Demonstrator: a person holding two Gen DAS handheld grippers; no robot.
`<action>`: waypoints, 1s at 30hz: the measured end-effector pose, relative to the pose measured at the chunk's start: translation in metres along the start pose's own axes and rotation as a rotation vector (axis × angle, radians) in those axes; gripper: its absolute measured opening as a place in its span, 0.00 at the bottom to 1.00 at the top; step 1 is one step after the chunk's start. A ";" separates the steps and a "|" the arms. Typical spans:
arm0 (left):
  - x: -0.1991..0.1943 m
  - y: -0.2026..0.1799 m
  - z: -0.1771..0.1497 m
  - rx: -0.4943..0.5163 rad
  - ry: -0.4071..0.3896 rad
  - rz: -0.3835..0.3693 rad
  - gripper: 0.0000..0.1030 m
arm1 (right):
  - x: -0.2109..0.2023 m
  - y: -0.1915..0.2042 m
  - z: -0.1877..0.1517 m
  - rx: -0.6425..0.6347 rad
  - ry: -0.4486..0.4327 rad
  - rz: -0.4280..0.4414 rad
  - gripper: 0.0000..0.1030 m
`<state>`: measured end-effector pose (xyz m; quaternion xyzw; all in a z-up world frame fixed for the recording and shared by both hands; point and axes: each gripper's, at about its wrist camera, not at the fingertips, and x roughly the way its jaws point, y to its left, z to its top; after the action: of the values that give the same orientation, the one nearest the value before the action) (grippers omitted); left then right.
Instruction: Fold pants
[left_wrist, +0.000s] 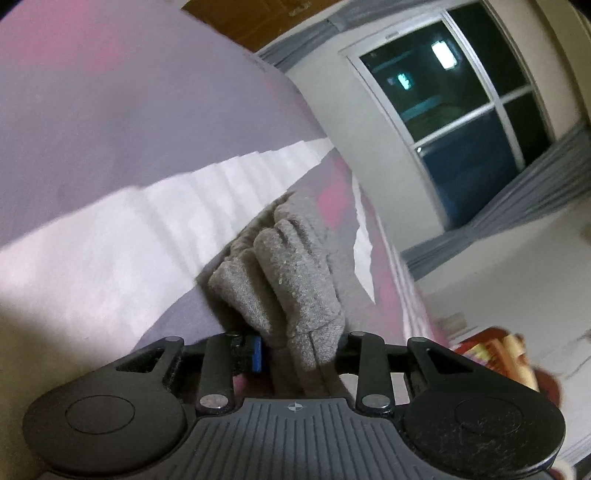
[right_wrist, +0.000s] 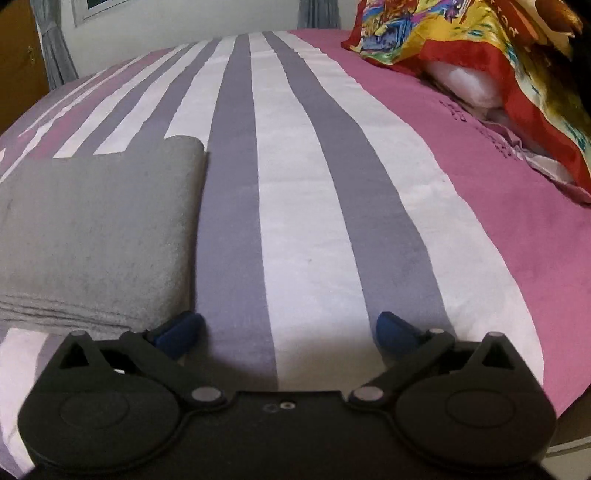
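The grey fleece pants (right_wrist: 92, 236) lie folded flat on the striped bed sheet (right_wrist: 295, 221), left of centre in the right wrist view. My right gripper (right_wrist: 290, 330) is open and empty, low over the sheet just right of the pants' near corner. In the left wrist view my left gripper (left_wrist: 295, 350) is shut on a bunched grey fold of the pants (left_wrist: 295, 280), held up off the sheet (left_wrist: 110, 240); only one blue pad (left_wrist: 256, 354) shows beside the cloth.
A bright red and yellow patterned cloth over a white pillow (right_wrist: 480, 55) lies at the bed's far right. A dark window (left_wrist: 454, 122) with grey curtains and a wooden door (left_wrist: 251, 18) stand beyond the bed.
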<state>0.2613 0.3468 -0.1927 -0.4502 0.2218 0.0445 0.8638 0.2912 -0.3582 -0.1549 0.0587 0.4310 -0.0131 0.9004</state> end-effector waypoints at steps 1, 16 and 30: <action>-0.006 -0.013 0.003 0.038 -0.005 0.012 0.31 | -0.008 -0.005 -0.002 0.023 -0.045 -0.024 1.00; 0.062 -0.310 -0.081 0.754 0.134 -0.196 0.30 | -0.028 -0.040 -0.028 0.239 -0.113 0.089 0.99; 0.114 -0.362 -0.290 1.204 0.499 -0.249 0.86 | -0.032 -0.072 -0.036 0.383 -0.140 0.186 0.99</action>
<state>0.3644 -0.1124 -0.1101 0.0922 0.3477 -0.2933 0.8858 0.2375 -0.4261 -0.1592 0.2672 0.3499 -0.0156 0.8977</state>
